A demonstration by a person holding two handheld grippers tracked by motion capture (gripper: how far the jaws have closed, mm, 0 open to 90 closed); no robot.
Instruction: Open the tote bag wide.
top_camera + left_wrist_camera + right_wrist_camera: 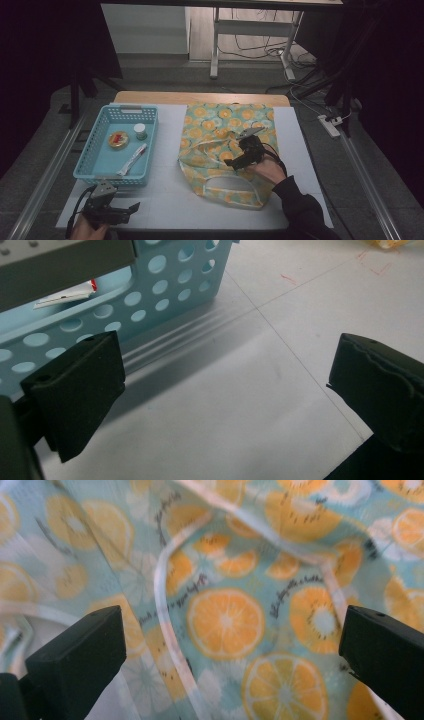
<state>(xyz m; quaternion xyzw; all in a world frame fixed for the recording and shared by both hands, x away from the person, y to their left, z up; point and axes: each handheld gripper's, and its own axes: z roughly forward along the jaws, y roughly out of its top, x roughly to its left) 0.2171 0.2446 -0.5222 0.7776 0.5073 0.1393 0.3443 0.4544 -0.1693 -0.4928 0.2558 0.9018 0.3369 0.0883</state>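
Covering a wooden table (150, 96), white mat (170, 200) in dim room; both grippers' jaws apart.

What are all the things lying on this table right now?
bag: one, teal cloth with orange slices, table's middle.
basket: one, light blue, perforated, left of bag.
round tin: one, yellow and red, in basket.
small jar: one, white-capped, in basket.
tube: one, white, in basket.
table: one, white top.
left tool: one, black, open, near basket.
right tool: one, black, open over bag.
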